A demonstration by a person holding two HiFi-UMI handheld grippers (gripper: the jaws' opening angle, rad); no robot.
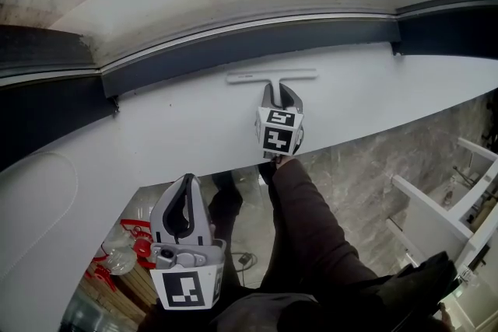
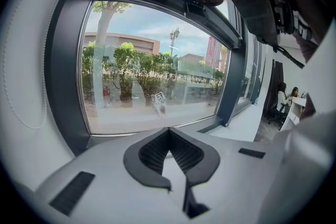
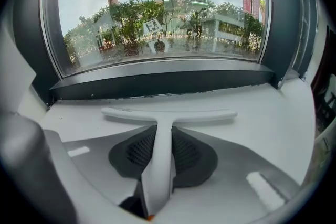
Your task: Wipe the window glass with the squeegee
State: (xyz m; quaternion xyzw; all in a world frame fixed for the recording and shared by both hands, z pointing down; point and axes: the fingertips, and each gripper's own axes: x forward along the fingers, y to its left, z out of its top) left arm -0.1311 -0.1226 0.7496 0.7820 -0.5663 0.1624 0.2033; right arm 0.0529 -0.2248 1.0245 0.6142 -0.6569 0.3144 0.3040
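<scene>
The left gripper (image 2: pixel 168 131) has its dark ribbed jaws meeting at the tips, with nothing between them, and it points over a white sill (image 2: pixel 247 124) toward the window glass (image 2: pixel 152 68). A dark frame (image 2: pixel 67 86) surrounds the pane. Through it show a tree (image 2: pixel 104 23), hedges (image 2: pixel 142 65), a low reddish building (image 2: pixel 128 39) and a street lamp (image 2: pixel 172 36) under a cloudy blue sky.

A broad white window sill (image 1: pixel 156 136) runs along the foot of the dark grey window frame (image 1: pixel 233 47). One thing lies on it, a white plastic T-shaped squeegee (image 1: pixel 271 76). Its crossbar lies near the frame and its handle points away from it.
</scene>
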